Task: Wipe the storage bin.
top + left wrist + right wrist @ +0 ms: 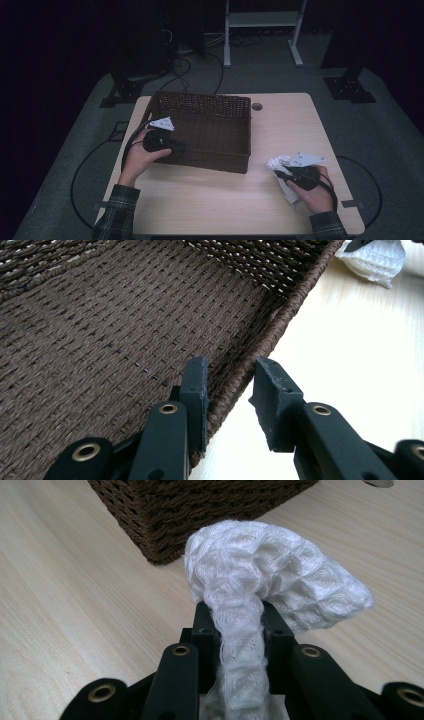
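Note:
A brown woven basket [239, 159] stands on the middle of the light wooden table [210, 200]. My left gripper [179, 145] is at the basket's left wall. In the left gripper view the basket [125, 340] rim runs between the jaws of my left gripper [230, 367]: one pad is inside, the other outside with a sliver of table showing beside it. A white waffle-knit cloth [270, 570] bunches up out of my right gripper [235, 617], which is shut on it. From above, this cloth [278, 162] and my right gripper [283, 173] sit near the table's front right.
The basket's corner [200, 510] lies just ahead of the cloth. A round cable hole [257, 106] sits behind the basket at the table's far edge. A white metal stand [262, 20] and black stand feet [350, 90] rest on the floor beyond the table.

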A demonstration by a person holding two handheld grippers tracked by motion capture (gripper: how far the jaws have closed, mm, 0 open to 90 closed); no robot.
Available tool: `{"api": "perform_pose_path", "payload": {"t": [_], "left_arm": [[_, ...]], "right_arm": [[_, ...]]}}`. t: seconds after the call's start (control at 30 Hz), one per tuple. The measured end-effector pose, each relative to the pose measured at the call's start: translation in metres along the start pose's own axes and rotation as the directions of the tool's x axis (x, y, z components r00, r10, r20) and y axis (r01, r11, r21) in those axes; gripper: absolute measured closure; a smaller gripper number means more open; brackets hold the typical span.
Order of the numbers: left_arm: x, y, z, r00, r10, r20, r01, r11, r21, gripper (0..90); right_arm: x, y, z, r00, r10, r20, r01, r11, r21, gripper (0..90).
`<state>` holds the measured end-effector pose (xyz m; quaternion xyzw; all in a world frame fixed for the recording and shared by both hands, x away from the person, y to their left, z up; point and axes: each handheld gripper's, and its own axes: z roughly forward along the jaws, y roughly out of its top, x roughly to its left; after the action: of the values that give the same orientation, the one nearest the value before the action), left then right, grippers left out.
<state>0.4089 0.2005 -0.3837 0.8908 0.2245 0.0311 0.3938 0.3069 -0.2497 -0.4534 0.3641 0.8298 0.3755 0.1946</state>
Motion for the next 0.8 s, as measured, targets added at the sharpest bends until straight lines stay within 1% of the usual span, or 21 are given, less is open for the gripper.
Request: {"api": "perform_pose_path", "payload": {"t": [0.17,0.27,0.43,0.63,0.73,0.77,0.8], "left_arm": [[-0.005,0.003,0.004,0.9999,0.005,0.013,-0.005,1.0,0.0,69.4],[-0.011,0.007,0.009,0.9994,0.014,0.032,-0.014,0.9999,0.006,72.2],[-0.02,0.014,0.017,0.9979,0.036,0.053,-0.038,0.9989,0.028,75.6],[-0.035,0.024,0.028,0.995,0.061,0.078,-0.065,0.9964,0.054,80.1],[-0.041,0.028,0.034,0.9941,0.068,0.085,-0.074,0.9955,0.06,81.4],[-0.043,0.029,0.035,0.9942,0.066,0.085,-0.072,0.995,0.069,81.7],[-0.046,0.031,0.037,0.9942,0.074,0.078,-0.08,0.9939,0.076,81.9]], "right_arm": [[0.0,0.0,0.001,1.0,-0.004,0.0,0.004,1.0,0.0,73.5],[0.0,0.0,0.0,1.0,-0.002,0.002,0.002,1.0,-0.001,73.5],[-0.001,0.0,0.0,1.0,0.001,0.003,-0.001,1.0,0.0,73.5],[-0.001,0.0,-0.001,1.0,-0.001,0.004,0.001,1.0,0.0,73.5],[-0.001,0.0,-0.001,1.0,-0.001,0.005,0.001,1.0,0.0,73.5],[-0.001,0.0,-0.001,1.0,0.0,0.006,0.0,1.0,0.0,73.5],[-0.001,0.0,-0.001,1.0,0.0,0.006,0.0,1.0,-0.001,73.5]]}}
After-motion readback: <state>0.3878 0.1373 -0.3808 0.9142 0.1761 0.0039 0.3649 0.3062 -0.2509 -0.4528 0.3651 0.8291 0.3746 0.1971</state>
